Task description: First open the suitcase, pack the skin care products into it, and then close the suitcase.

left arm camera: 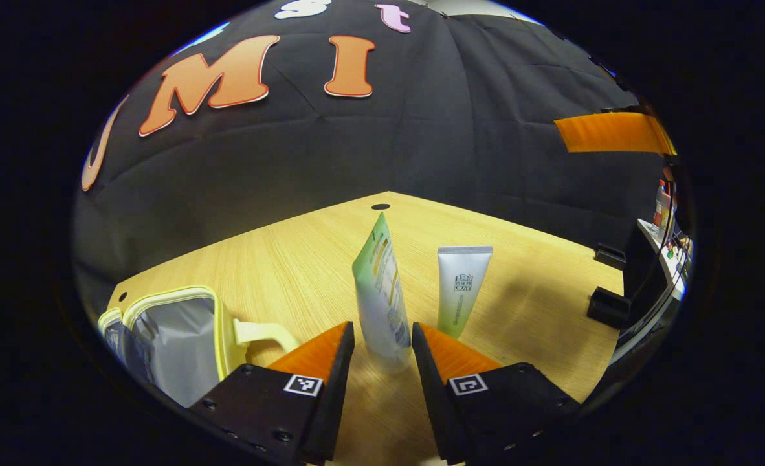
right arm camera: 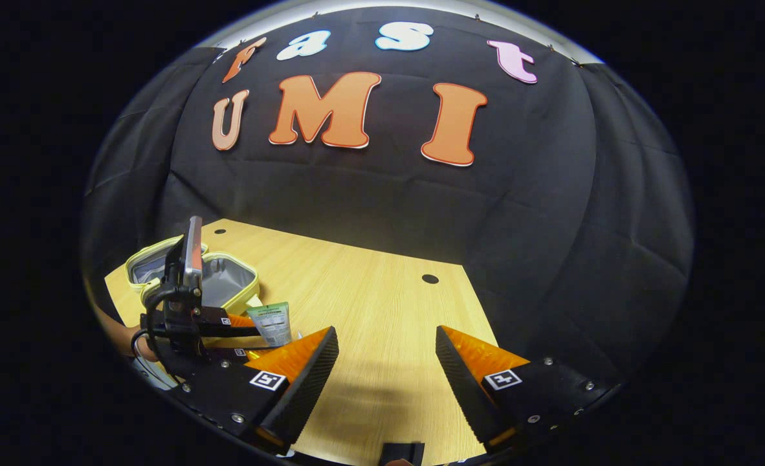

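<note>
Black cloth walls close in a pale wooden table (left arm camera: pixel 538 304), where I work with tongs in each hand. Between the fingers of my left tongs (left arm camera: pixel 382 343) stands a green-and-white tube (left arm camera: pixel 379 291), upright on its cap, long axis vertical, edge-on to me. The fingers sit just beside it on either side at a narrow gap; I cannot tell whether both pads press it. In the right gripper view those same left tongs (right arm camera: pixel 250 327) reach toward that tube (right arm camera: pixel 272 322). A second, grey-to-green tube (left arm camera: pixel 463 288) stands upright just beyond and to the right, near but apart from the first. The open yellow suitcase (left arm camera: pixel 182 336), grey lining showing, lies to the left of my left tongs, close by, so the left hand is nearer both tube and case. My right tongs (right arm camera: pixel 386 362) hang wide apart over bare table, holding nothing.
</note>
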The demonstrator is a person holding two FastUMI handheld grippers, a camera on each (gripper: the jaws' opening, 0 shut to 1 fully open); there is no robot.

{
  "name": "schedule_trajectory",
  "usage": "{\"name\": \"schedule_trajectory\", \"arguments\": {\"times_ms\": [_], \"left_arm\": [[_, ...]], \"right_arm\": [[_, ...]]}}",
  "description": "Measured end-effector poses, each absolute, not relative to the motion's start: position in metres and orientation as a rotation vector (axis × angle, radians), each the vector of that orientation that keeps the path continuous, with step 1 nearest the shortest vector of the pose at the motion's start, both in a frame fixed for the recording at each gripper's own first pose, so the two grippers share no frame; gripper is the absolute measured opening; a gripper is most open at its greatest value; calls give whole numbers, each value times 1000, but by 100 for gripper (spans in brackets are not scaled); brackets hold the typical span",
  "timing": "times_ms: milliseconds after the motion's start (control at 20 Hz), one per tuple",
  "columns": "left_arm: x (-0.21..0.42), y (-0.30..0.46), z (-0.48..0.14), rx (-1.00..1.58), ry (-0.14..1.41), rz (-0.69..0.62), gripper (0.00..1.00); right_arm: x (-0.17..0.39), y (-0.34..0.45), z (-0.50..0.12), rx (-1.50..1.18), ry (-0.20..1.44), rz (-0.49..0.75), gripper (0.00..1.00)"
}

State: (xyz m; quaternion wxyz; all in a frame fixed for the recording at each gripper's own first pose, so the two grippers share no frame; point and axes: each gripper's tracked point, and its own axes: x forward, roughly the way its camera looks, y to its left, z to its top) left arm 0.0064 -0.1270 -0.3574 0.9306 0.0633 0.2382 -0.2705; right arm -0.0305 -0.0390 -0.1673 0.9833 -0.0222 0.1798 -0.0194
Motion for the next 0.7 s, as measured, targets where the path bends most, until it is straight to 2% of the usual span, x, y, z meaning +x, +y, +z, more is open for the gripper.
{"name": "schedule_trajectory", "arguments": {"times_ms": [50, 100, 150, 200, 250, 700], "left_arm": [[6, -131, -359, 136, 499, -567, 53], [13, -135, -365, 133, 492, -562, 53], [12, -136, -363, 127, 500, -573, 45], [11, -132, -363, 116, 509, -566, 45], [9, -131, -360, 104, 527, -567, 40], [22, -86, -289, -13, 522, -437, 40]], "right_arm": [[-30, -38, -169, -48, 365, -38, 96], [-29, -37, -172, -47, 368, -33, 96], [-28, -35, -173, -45, 372, -30, 96], [-26, -31, -174, -43, 377, -21, 96], [-25, -28, -177, -44, 388, -12, 96], [-18, 0, -190, -72, 457, 107, 96]]}}
